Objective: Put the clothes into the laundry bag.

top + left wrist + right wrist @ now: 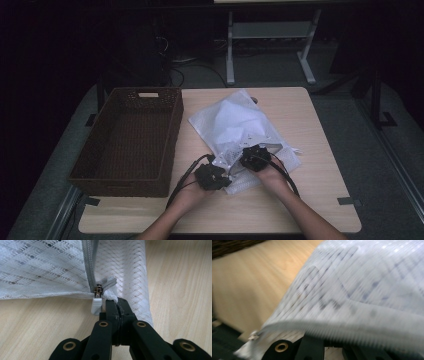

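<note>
Mesh fabric is pinched in the left gripper (117, 305), jaws clamped at the bag's corner just beside the white zipper pull (96, 305). The right gripper (255, 157) has clenched on the zipper edge. Lying mid-table beside the wicker basket (131, 141), the white laundry bag (239, 131) looks light, limp and snag-prone; seams offer the firmest hold.

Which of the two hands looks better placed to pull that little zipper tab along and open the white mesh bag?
The right, probably. The left gripper is already shut on the mesh bag corner right beside the zipper tab, anchoring it. The right gripper sits on the bag's edge nearby, so it would be freer to take the tab.
</note>
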Demonstrator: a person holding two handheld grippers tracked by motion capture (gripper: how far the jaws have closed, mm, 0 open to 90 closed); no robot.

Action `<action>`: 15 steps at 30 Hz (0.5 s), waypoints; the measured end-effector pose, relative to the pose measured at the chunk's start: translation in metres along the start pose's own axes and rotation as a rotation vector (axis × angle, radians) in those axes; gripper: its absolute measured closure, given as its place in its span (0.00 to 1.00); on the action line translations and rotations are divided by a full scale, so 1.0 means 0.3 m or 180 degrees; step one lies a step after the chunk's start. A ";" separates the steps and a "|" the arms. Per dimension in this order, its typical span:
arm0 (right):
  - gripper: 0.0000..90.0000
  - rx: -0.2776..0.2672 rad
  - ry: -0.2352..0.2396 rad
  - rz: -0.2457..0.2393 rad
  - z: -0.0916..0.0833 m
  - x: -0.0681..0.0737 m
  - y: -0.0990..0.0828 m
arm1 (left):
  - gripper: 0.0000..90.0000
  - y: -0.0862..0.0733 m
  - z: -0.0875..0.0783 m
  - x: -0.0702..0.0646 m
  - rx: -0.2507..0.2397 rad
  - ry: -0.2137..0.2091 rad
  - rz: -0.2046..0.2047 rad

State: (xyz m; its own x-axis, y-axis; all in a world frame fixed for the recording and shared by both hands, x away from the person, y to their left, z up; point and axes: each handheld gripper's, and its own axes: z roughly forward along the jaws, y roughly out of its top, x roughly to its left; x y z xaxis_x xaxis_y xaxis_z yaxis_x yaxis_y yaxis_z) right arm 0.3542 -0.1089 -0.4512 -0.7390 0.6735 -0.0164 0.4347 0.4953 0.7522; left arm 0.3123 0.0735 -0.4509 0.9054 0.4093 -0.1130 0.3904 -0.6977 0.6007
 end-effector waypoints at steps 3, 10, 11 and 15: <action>0.99 -0.0035 -0.0082 0.0010 0.021 -0.013 0.011 | 0.99 -0.002 -0.001 0.001 0.0011 -0.0008 -0.0003; 0.99 -0.0117 -0.0230 0.0086 0.057 -0.064 0.020 | 0.99 -0.005 -0.004 0.000 0.0018 -0.0030 -0.0004; 0.99 -0.0122 -0.0224 0.0092 0.058 -0.067 0.021 | 0.99 -0.005 -0.004 0.001 0.0015 -0.0031 -0.0007; 0.98 -0.0125 -0.0182 0.0067 0.051 -0.069 0.019 | 0.99 -0.007 -0.007 0.008 0.0005 -0.0031 -0.0014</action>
State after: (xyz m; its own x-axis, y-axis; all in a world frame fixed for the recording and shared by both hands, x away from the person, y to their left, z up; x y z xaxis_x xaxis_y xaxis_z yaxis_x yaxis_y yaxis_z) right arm 0.3797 -0.1116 -0.4566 -0.6988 0.7143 -0.0369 0.4285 0.4594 0.7780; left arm 0.3131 0.0773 -0.4507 0.9052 0.4067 -0.1234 0.3947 -0.6968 0.5989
